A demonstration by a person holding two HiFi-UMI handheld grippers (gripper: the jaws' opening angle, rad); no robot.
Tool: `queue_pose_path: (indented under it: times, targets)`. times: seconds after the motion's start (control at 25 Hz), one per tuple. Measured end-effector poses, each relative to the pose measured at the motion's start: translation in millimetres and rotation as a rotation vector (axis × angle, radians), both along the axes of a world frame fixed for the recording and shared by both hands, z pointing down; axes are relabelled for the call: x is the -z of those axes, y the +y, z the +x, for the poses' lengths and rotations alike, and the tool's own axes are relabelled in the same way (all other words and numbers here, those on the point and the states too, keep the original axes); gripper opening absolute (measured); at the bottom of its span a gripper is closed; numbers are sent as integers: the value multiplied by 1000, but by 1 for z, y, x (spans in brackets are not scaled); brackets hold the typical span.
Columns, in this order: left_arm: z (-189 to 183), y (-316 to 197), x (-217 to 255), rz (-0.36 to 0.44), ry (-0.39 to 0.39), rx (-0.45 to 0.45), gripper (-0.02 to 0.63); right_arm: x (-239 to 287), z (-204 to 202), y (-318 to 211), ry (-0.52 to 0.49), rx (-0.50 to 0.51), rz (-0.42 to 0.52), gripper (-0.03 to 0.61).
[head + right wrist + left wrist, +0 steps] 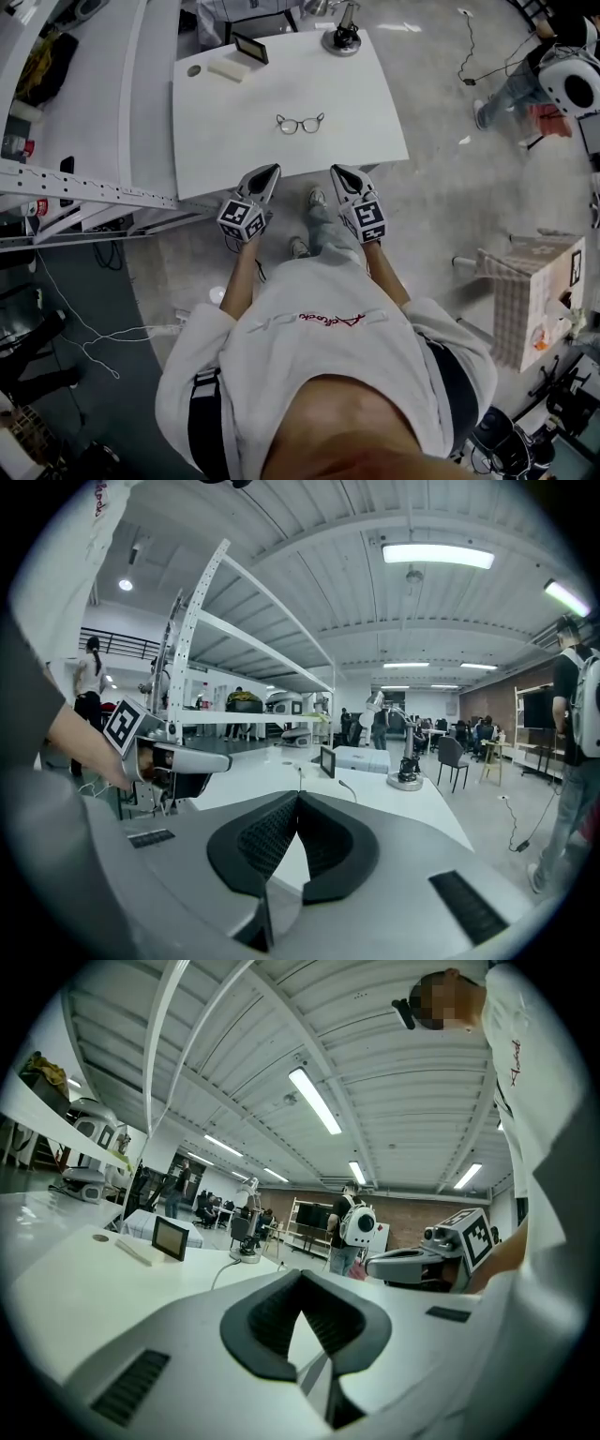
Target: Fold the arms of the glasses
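Glasses (300, 123) lie at centre of table (225, 150), untouched; left gripper (267, 176) and right gripper (340, 174) at near edge, both closed and empty. Step: approach, seemingly. Next: open jaws, reach the arms

The glasses (300, 123) lie mid-way on the table (375, 103); a screen (250, 48) and a block (229, 68) sit near its far left corner, and a lamp base (342, 39) at its far edge.

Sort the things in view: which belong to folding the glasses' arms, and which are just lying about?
Job: glasses on the white table; left claw and right claw, both shut, empty, at the table's near edge.
Lying about: small screen, white block, black stand base.
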State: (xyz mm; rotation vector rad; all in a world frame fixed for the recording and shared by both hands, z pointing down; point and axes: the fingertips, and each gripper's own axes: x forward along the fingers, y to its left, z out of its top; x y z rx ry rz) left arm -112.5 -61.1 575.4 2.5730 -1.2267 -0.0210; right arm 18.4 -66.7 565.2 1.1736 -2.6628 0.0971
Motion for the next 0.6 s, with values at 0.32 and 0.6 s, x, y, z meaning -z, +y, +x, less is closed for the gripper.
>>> queue_pose_path:
  times: [0.32, 0.6]
  targets:
    - [-20, -41, -2, -8, -6, 36, 21, -4, -8, -44, -17, -5, -7, 18]
    - [-42, -96, 10, 8, -16, 80, 21, 5, -8, -99, -32, -2, 12, 18]
